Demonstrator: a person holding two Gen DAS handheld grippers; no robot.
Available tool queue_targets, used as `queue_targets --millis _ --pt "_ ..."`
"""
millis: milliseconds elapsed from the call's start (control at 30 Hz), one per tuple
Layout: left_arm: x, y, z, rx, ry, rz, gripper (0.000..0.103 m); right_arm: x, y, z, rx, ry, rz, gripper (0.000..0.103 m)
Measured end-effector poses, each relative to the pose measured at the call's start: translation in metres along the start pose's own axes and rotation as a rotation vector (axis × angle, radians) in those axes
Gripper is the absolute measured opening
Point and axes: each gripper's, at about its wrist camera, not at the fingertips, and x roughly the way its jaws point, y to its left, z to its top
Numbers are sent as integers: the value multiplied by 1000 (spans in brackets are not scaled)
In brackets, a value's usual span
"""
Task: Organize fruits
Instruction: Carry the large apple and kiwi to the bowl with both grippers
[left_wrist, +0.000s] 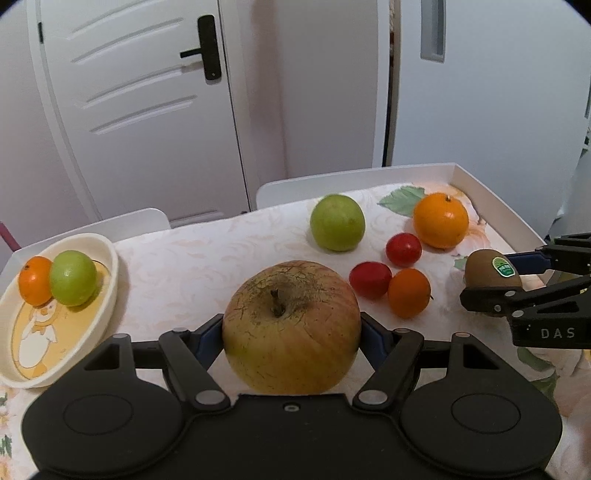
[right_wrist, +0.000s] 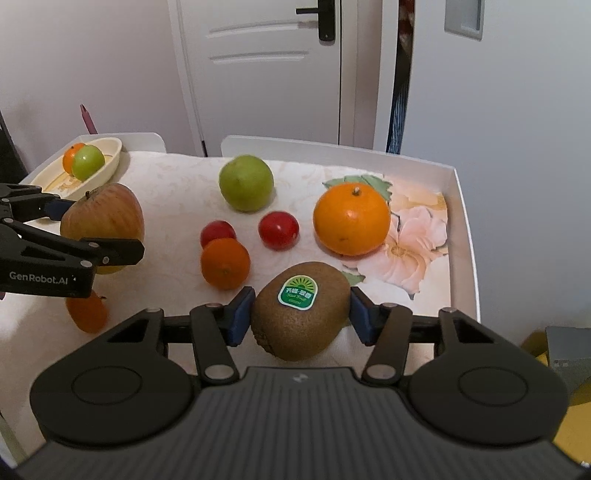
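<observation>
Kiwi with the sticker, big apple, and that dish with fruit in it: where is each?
kiwi (right_wrist: 301, 312), right wrist view, on the brown skin below its sticker
big apple (left_wrist: 291, 328), left wrist view, on its top face
dish (left_wrist: 110, 266), left wrist view, on its cream rim

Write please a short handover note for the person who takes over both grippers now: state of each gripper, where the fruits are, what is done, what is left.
Left gripper: shut on the big apple.
Right gripper: pads at both sides of the kiwi, shut on it.
Done: one small orange and one green apple lie in the oval dish.
Left on the tablecloth: green apple, large orange, two red tomatoes, small orange, another small orange below the left gripper.
</observation>
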Motion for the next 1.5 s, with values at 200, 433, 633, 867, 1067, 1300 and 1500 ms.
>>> queue_targets --millis 200,433,633,867,1067,1300,1500 --pt "-25 14 5 -43 -41 20 77 -20 10 15 -11 -36 8 69" --pt "-60 43 10 -91 -93 70 77 -40 36 38 -41 -72 37 69" --pt "-86 76 10 -132 -115 120 77 -54 66 61 -39 -94 78 69" --pt "-109 121 9 -148 -123 176 77 -54 112 87 -57 -107 125 69" --pt "-109 165 8 -159 -90 195 77 -41 156 107 -70 -92 167 69" --pt "-89 213 9 -147 -53 193 77 -16 204 126 -82 -67 191 69" --pt "-59 244 9 -126 -13 167 77 13 232 137 -70 -33 181 69"
